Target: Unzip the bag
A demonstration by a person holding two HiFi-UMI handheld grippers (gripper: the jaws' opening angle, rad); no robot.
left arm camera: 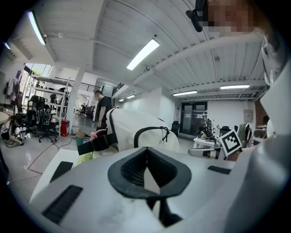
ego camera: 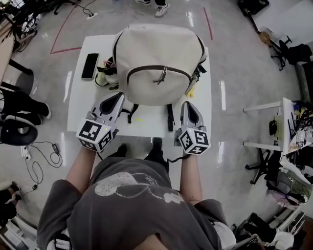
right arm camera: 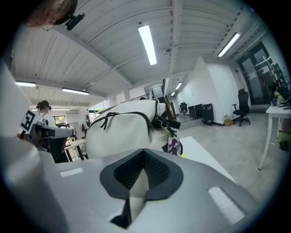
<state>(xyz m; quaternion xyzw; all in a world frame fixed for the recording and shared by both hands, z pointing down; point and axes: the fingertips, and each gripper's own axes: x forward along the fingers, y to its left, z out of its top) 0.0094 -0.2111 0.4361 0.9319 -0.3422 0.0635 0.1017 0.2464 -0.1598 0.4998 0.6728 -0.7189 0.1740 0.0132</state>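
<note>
A cream backpack [ego camera: 156, 63] lies on the white table [ego camera: 78, 107], its front pocket closed by a dark arched zipper whose pull [ego camera: 163, 75] hangs at the middle. My left gripper [ego camera: 119, 96] sits just off the bag's near-left corner, jaws together and empty. My right gripper [ego camera: 188, 103] sits off the near-right corner, also shut and empty. In the left gripper view the gripper [left arm camera: 146, 152] points at the backpack [left arm camera: 132, 127] and the pull [left arm camera: 164, 133]. In the right gripper view the gripper [right arm camera: 144, 154] faces the backpack [right arm camera: 122, 129].
A black phone [ego camera: 90, 66] lies on the table's left side. Small yellow-green things [ego camera: 101, 78] sit against the bag's left, and charms [ego camera: 194, 84] hang at its right. Dark straps [ego camera: 169, 117] trail toward the near edge. Another person's feet [ego camera: 160, 7] stand beyond the table.
</note>
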